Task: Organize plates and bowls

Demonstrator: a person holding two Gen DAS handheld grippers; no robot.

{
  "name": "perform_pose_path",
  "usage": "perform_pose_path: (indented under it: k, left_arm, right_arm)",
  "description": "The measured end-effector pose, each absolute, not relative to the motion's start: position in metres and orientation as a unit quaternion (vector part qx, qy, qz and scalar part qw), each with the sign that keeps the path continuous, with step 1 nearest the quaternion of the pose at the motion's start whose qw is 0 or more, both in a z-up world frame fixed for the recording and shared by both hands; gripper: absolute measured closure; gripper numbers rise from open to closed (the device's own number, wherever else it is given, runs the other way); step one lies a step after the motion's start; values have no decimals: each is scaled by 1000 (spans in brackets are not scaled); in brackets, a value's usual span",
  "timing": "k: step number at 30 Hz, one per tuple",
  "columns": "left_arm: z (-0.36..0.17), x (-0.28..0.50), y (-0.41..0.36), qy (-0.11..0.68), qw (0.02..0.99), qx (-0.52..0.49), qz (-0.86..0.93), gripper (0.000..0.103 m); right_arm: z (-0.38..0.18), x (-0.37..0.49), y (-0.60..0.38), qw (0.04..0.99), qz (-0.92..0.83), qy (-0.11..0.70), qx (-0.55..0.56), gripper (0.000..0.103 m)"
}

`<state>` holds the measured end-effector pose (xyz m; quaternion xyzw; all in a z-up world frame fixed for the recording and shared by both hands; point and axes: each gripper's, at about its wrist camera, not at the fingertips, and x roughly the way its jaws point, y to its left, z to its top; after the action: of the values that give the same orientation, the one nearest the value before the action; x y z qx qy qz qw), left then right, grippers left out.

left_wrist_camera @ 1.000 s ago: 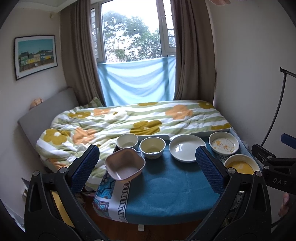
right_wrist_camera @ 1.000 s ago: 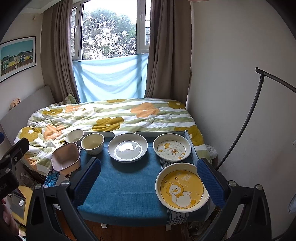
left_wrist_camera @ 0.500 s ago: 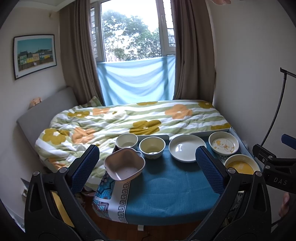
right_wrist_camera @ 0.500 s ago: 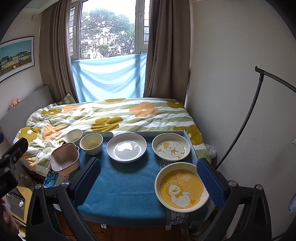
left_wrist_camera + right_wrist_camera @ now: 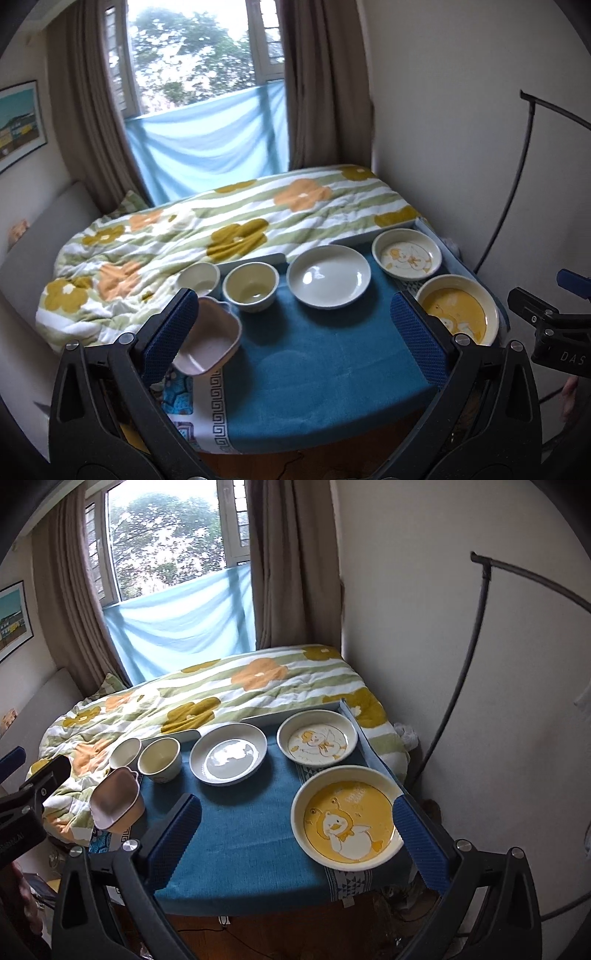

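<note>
With both my claws spread and empty above the table [image 5: 314,387], left claw [image 5: 295,328] nearest the pink bowl [image 5: 208,341], right claw [image 5: 297,830] over the yellow plate [image 5: 347,821], I judge sorting not begun; next: descend, grip a rim

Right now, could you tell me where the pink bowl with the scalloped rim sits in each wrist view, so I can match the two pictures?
Left wrist view: the pink bowl is low and left of centre, just right of the left finger pad, at the table's near-left corner.
Right wrist view: the pink bowl is at mid-left, tilted at the table's left edge.
Shared landmark: the plain white plate in the back row.
</note>
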<state>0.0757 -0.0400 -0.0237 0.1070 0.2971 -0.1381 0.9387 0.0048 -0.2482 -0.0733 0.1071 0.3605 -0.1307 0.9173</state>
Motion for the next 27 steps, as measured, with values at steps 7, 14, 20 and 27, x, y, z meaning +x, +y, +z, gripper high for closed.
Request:
perform_pose_path:
  k: [7, 14, 20, 27]
  left_arm:
    - [-85, 120, -119, 376, 886, 127, -241, 0]
    - [-171, 161, -190, 476, 810, 123, -320, 0]
    - [-225, 185, -227, 541, 764, 111, -333, 3]
    - [-266, 204, -245, 593, 728, 105, -328, 37]
  right_arm:
    - [-121, -4, -306, 883, -192, 407, 136, 0]
    - [-183, -6, -382, 841, -185, 447, 241, 0]
    - [-231, 8, -422, 819, -147, 471, 293, 20]
    - [-273, 30, -439, 801, -92, 493, 327, 57]
